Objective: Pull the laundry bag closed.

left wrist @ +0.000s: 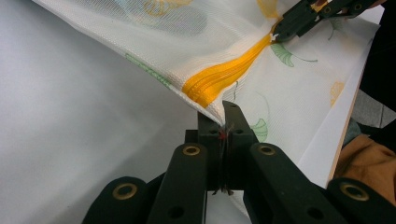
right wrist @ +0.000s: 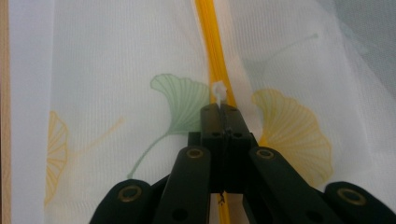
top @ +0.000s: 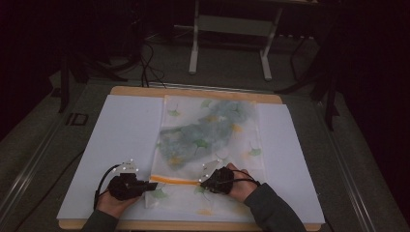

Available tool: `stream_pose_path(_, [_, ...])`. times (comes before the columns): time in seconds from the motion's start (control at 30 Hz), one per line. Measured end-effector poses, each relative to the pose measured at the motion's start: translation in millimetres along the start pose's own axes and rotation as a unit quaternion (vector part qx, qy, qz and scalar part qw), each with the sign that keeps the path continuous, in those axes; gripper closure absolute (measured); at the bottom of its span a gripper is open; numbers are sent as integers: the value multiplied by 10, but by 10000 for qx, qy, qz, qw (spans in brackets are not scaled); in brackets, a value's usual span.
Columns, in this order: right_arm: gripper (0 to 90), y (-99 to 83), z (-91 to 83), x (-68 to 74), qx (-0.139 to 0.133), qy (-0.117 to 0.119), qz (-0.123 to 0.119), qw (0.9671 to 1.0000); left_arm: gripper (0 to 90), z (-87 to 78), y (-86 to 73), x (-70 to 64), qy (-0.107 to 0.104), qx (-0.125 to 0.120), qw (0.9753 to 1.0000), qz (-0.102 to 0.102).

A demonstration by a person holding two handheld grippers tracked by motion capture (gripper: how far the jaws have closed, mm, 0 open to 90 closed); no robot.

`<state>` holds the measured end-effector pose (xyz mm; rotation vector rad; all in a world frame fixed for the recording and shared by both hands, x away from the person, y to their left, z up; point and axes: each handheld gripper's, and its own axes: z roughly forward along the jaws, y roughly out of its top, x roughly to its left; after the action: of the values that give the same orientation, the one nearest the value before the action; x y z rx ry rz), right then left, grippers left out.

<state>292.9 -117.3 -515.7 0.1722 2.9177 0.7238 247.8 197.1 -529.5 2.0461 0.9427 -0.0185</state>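
A white mesh bag [top: 208,130] printed with ginkgo leaves lies flat, with a blue-green bundle [top: 203,133] inside it. Its yellow zipper [top: 176,180] runs across the near end. My left gripper [top: 153,185] is shut on the bag's corner [left wrist: 219,114], just past the zipper's [left wrist: 224,77] left end, and lifts the fabric a little. My right gripper [top: 203,182] is shut on the small white zipper pull [right wrist: 218,90], with the zipper [right wrist: 212,42] running straight ahead of its jaws. The left gripper view also shows the right gripper [left wrist: 280,35] at the zipper's far end.
The bag rests on a white sheet [top: 125,135] that covers a wooden table [top: 193,92]. A white metal stand [top: 229,29] and cables [top: 150,67] sit on the dark floor beyond the table. The person's orange garment [left wrist: 369,163] is at the table's near edge.
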Motion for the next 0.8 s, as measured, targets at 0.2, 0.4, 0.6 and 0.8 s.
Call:
stream_pose_path(0.2, [900,-56,-33,-4,17,-19,53,10000,884,-2,-1,1,-9,-3,10000,2])
stream_pose_path(0.4, [900,-112,-65,-11,20,-43,94,9999,884,-3,-2,1,-11,0,10000,6])
stream_pose_path(0.6, [900,-167,-98,-20,56,-88,154,9998,884,-4,-3,1,-16,3,10000,11])
stream_pose_path(0.8, [900,-223,-123,-30,40,-104,205,9997,884,-6,-5,1,-18,5,10000,14])
